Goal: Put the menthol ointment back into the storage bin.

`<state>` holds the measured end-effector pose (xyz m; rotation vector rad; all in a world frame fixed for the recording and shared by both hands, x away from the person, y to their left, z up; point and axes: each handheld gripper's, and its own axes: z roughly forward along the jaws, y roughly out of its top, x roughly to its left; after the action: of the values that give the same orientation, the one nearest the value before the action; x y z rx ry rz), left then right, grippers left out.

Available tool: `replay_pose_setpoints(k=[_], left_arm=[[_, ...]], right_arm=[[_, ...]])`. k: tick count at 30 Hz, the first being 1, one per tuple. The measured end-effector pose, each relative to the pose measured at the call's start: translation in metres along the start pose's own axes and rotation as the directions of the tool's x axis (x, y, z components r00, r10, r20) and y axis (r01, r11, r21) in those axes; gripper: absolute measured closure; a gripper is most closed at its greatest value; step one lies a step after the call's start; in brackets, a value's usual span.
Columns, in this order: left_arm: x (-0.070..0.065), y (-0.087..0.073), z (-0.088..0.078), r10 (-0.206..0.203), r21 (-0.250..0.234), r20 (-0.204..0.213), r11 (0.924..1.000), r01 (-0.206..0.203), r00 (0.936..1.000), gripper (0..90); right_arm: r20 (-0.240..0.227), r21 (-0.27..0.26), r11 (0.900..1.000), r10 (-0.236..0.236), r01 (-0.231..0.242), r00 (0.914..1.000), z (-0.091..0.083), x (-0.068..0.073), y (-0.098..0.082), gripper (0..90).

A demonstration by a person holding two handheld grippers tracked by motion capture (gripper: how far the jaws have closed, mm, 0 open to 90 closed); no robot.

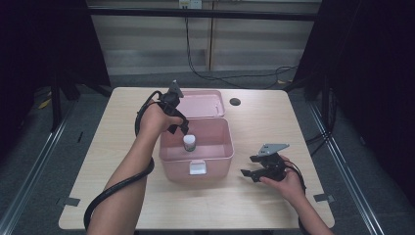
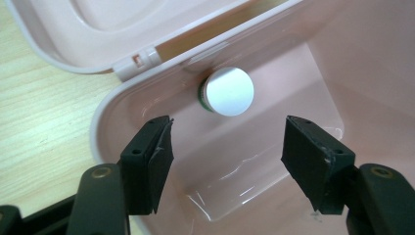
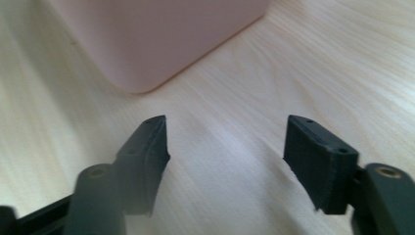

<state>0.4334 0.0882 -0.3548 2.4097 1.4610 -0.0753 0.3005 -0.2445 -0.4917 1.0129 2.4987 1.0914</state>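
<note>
A pink plastic box stands open in the middle of the table, its lid lying flat behind it. Inside stands a small bottle with a white cap and a green band. My left gripper hovers over the box's left rim, open, with the bottle beyond its tips and nothing between them. My right gripper is held low over the table to the right of the box, open and empty; the box's corner lies ahead of it.
A white latch sits on the box's front wall. A dark round hole marks the table at the back right. Cables trail from both grippers and along the floor behind. Bare wood lies in front of the box.
</note>
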Motion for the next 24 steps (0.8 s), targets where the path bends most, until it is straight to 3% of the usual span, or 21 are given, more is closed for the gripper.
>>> replay_pose_setpoints(k=[7, 18, 24], left_arm=[[0.003, -0.001, -0.007, 0.0, -0.015, -0.009, 0.9999, 0.0, 1.0, 35.5], [0.004, -0.003, -0.015, 0.005, -0.029, -0.012, 0.9996, -0.006, 0.9999, 35.0], [0.006, -0.005, -0.016, 0.001, -0.039, -0.01, 0.9992, -0.001, 0.9999, 34.9]], right_arm=[[-0.029, 0.006, 1.0, 0.002, -0.002, 0.9996, -0.01, 0.003, 0.008, 40.7], [-0.051, 0.072, 0.997, 0.008, -0.004, 0.9987, -0.025, 0.002, 0.016, 53.2], [-0.091, 0.1, 0.995, 0.039, -0.03, 0.9951, -0.034, 0.005, 0.022, 63.3]])
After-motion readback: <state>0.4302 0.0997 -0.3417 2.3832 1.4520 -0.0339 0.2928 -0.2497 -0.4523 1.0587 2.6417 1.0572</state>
